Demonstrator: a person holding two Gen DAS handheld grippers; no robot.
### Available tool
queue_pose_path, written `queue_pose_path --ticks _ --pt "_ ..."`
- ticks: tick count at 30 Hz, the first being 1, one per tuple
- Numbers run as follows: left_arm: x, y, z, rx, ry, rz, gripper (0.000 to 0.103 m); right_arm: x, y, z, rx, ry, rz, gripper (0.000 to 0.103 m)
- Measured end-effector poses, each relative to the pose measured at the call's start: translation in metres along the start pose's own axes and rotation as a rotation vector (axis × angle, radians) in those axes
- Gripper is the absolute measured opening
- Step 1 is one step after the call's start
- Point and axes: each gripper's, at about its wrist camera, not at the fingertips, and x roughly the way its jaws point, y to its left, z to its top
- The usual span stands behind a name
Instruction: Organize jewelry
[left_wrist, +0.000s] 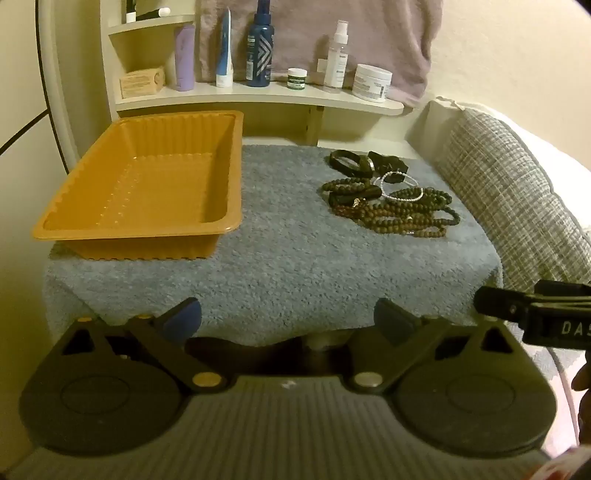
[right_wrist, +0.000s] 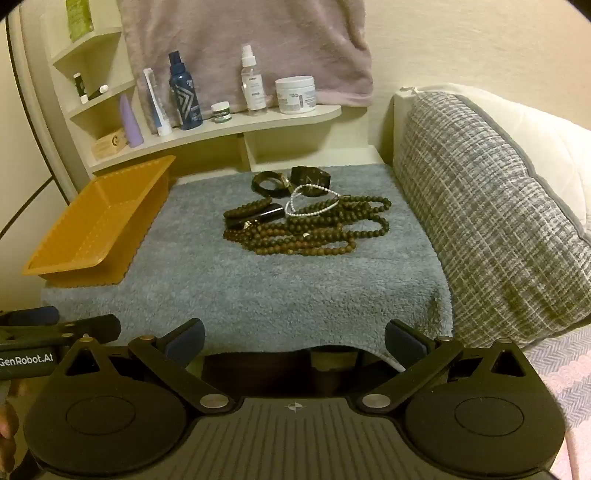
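Nothing has gone into the orange tray (left_wrist: 147, 177) so far: in the left wrist view it fills the left-centre of the frame, sitting on the grey-blue towel (left_wrist: 280, 266), and its ribbed floor shows bare from wall to wall. All the jewelry is heaped together right of centre in that view and dead centre in the right wrist view, well apart from the tray. The heap holds brown bead strands (right_wrist: 295, 240) at its near side, darker green-brown bead strands (right_wrist: 354, 210) toward the right, a white pearl bracelet (right_wrist: 314, 203) lying across them, a short dark bar-shaped piece (right_wrist: 258, 216) at the left, and, at the far edge, a black band (right_wrist: 269, 182) and what looks like a black watch (right_wrist: 308, 175), though blur leaves that uncertain. The strands overlap, so I judge they may drag one another when lifted. The left gripper (left_wrist: 288, 319) hangs at the bottom of its frame with its fingers spread wide apart and nothing between them; the right gripper (right_wrist: 295, 341) is likewise spread and empty, short of the towel's near edge. By my reading the task stands at its very start, with every piece left to move or sort.
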Motion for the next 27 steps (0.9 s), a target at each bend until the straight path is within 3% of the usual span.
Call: queue_pose_path --ticks 27 --pt "-0.0037 0.0009 0.0009 0.002 -0.033 0.006 0.099 -0.0023 0.0019 0.0009 -0.003 -0.013 0.002 0.103"
